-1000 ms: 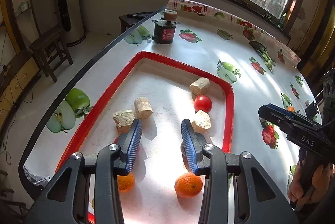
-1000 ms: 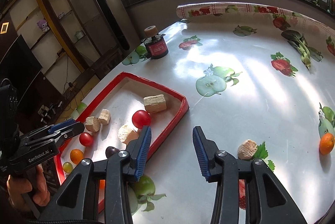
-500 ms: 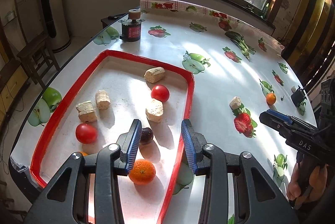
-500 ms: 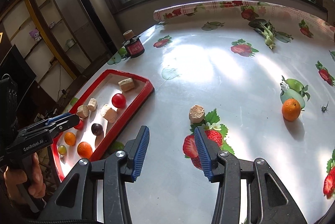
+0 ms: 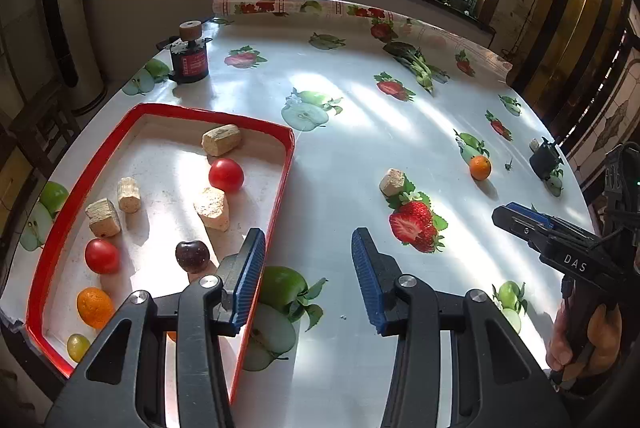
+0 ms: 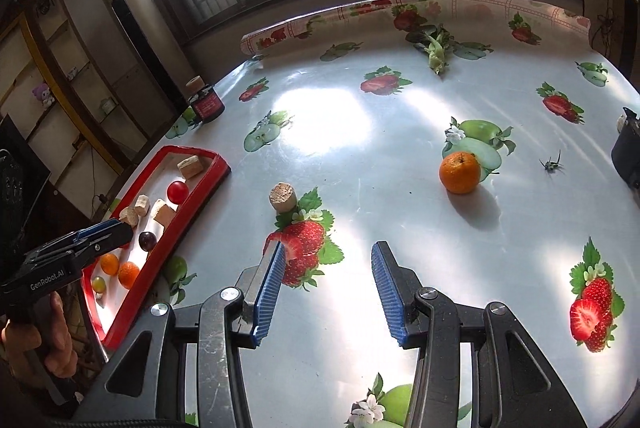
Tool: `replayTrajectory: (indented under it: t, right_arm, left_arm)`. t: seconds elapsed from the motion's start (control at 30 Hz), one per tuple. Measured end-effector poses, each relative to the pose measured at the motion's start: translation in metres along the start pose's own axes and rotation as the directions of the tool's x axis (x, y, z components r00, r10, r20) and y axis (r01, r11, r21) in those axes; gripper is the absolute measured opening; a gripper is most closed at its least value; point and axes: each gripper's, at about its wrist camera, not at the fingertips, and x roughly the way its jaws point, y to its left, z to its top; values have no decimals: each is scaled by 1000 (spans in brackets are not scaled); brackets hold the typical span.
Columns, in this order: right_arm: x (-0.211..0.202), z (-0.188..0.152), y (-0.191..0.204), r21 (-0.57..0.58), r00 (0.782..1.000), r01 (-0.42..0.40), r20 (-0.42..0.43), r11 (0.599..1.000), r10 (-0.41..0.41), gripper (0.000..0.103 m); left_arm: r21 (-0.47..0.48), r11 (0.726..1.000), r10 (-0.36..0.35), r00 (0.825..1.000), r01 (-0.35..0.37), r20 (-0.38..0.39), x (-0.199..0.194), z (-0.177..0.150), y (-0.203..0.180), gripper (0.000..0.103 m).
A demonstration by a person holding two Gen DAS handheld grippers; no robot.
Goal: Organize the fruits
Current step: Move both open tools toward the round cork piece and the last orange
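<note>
A red-rimmed tray (image 5: 286, 164) at the left holds two tomatoes (image 5: 226, 175), a dark plum (image 5: 192, 256), an orange (image 5: 95, 307), a green grape (image 5: 78, 345) and several cork-like blocks (image 5: 222, 139). A loose orange (image 6: 459, 172) and a loose cork block (image 6: 283, 196) lie on the fruit-print tablecloth. My left gripper (image 5: 307, 236) hangs over the tray's right rim, its jaws opening, with nothing between them. My right gripper (image 6: 328, 248) is open and empty above a printed strawberry, short of the loose orange.
A black jar with a red label (image 5: 189, 58) stands at the far left corner. A small black object (image 6: 628, 148) sits at the right table edge, with a small insect-like thing (image 6: 551, 164) near it. The rolled cloth end (image 5: 320, 6) lines the far edge.
Both grippers have swung right, away from over the tray toward the open tablecloth. The left jaws stand wider than before. The loose orange and cork block have come closer in the right wrist view.
</note>
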Motion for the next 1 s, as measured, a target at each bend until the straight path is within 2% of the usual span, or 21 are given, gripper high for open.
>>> replayTrajectory:
  t: [0.57,1.0]
  right_arm:
    - [-2,-3,-49,58,998,63,-9,996,-63,47]
    - [31,22,-72,43,994,102,-48,994,-100,47]
  left_arm:
    - [56,995,-84,994,88,-64,32,3,-51,43]
    - [57,989,-132,983,140,-124,90,25,-74,43]
